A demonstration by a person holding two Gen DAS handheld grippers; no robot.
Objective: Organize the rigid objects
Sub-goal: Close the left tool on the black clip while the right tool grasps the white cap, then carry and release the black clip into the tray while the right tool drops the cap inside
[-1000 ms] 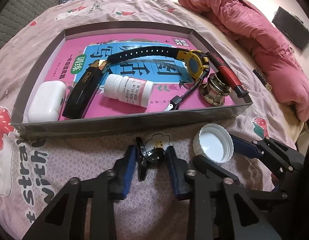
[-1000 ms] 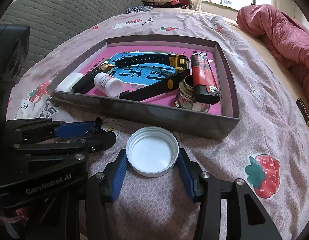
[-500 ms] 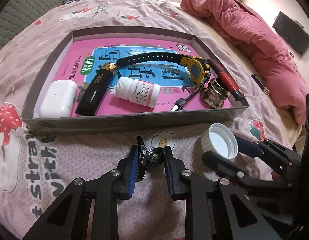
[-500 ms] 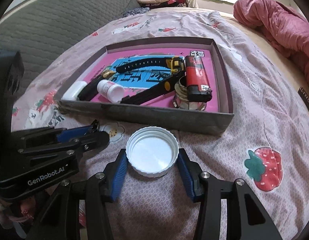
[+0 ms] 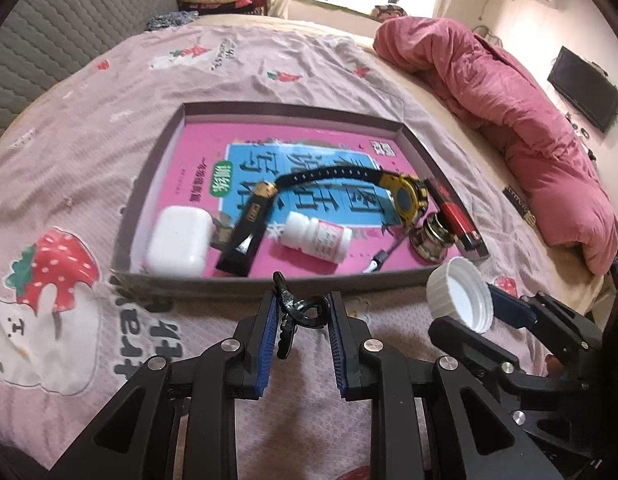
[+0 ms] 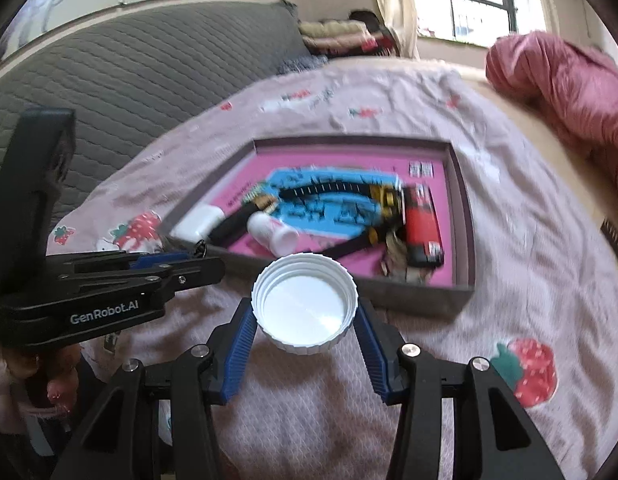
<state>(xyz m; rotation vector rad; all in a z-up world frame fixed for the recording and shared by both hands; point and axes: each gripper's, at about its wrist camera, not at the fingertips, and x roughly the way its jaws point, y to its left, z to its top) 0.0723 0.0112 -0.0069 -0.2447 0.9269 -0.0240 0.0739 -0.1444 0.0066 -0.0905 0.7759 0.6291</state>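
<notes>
Bed (image 5: 309,60): fills both views, and its pink strawberry-print sheet is soft, so nothing set on it stands firm.
Quilt (image 5: 521,120): a heaped red bundle at the right of the left wrist view, well clear of the work.
Tray (image 5: 293,110): a shallow grey-walled box in the middle of the frame with a pink book cover as its floor; its near wall rises between both held pieces and the inside, and I judge each must go over it.
Inside the tray: white case (image 5: 179,242) at lower left, black bar (image 5: 249,232) beside it, white pill bottle (image 5: 317,238) lying on its side, watch (image 5: 405,196) strapped across the middle, red lighter (image 5: 455,210) and metal knob (image 5: 431,240) at the right. Crowded near the front; the far pink half looks free.
Cap (image 6: 305,302): white, ribbed, open side up, sitting in front of the tray wall. Light, stiff, likely slick; the ribbed rim is the place to hold.
Right gripper (image 6: 305,338): clamped on the cap, blue pads on opposite sides of the rim.
Clip (image 5: 299,308): small black wiry piece, low centre of the left wrist view, just short of the tray wall. Light, hard, and apt to twist; hold it across its loop.
Left gripper (image 5: 301,340): pinched tight on the clip.
</notes>
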